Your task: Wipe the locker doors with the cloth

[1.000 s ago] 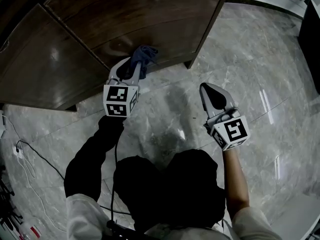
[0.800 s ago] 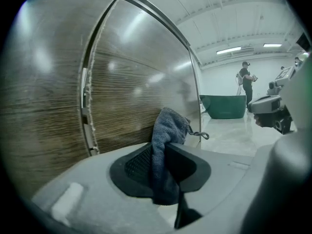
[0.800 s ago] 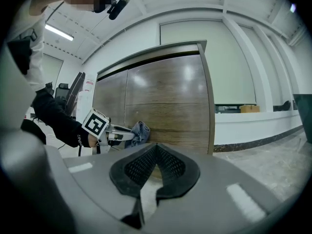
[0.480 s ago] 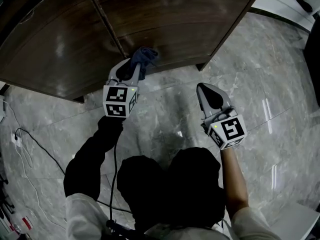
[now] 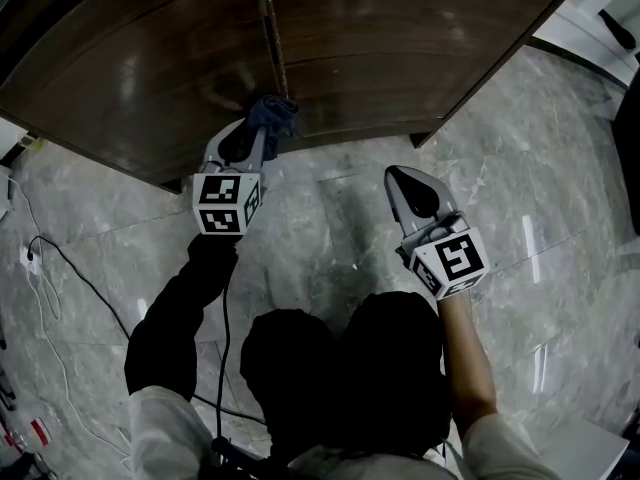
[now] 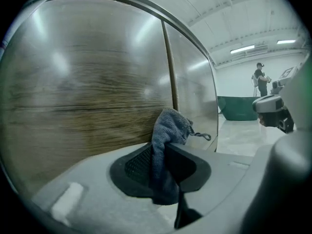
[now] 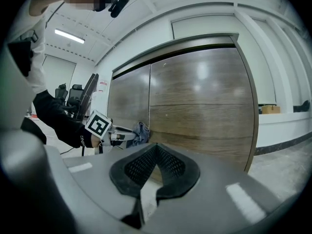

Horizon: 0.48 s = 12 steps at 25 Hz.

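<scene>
The dark wooden locker doors [image 5: 400,38] fill the top of the head view, with a vertical seam [image 5: 272,38] between two of them. My left gripper [image 5: 262,133] is shut on a bunched blue-grey cloth [image 5: 272,118] and holds it against the bottom of the doors, right at the seam. In the left gripper view the cloth [image 6: 168,130] stands up between the pads in front of the wood [image 6: 87,82]. My right gripper [image 5: 405,176] hangs over the floor, apart from the doors, shut and empty. From the right gripper view [image 7: 156,147] the cloth [image 7: 141,129] shows to the left.
Grey marble floor [image 5: 560,198] spreads under both grippers. A thin cable [image 5: 60,268] trails over it at the left. A white wall base [image 5: 590,18] runs at the upper right. Far off in the left gripper view stand a person [image 6: 261,79] and a green barrier [image 6: 239,108].
The cloth and my left gripper have slid left along the doors, from right of the seam onto it. My right gripper has moved the same way, staying off the doors.
</scene>
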### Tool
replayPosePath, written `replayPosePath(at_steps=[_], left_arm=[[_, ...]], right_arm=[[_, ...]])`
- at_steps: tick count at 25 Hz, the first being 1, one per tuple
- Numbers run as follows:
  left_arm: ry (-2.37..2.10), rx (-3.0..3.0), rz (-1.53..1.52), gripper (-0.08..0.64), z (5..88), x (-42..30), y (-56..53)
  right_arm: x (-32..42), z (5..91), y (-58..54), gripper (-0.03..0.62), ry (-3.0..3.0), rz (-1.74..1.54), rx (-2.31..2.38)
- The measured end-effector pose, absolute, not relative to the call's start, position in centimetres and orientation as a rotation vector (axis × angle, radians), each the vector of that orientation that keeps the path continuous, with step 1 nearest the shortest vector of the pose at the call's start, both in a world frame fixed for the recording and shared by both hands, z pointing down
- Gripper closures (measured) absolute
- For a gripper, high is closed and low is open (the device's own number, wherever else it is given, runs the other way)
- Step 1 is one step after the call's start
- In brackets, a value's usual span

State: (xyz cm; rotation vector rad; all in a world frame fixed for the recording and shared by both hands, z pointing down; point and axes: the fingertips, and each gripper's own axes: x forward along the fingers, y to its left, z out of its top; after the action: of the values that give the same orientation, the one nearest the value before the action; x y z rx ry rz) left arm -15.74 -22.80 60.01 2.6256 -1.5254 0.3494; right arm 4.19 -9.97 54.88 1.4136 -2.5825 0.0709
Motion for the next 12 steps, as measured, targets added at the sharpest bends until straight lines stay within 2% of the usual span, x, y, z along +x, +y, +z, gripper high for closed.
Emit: replayPosePath(at_steps=[12], left_arm=[[-1.703,2.481,0.348,0.477,61.0,-26.3,-21.4]], right_arm=[[-2.3,54.5,-10.0,0.588,-2.641,0.015,1.246]])
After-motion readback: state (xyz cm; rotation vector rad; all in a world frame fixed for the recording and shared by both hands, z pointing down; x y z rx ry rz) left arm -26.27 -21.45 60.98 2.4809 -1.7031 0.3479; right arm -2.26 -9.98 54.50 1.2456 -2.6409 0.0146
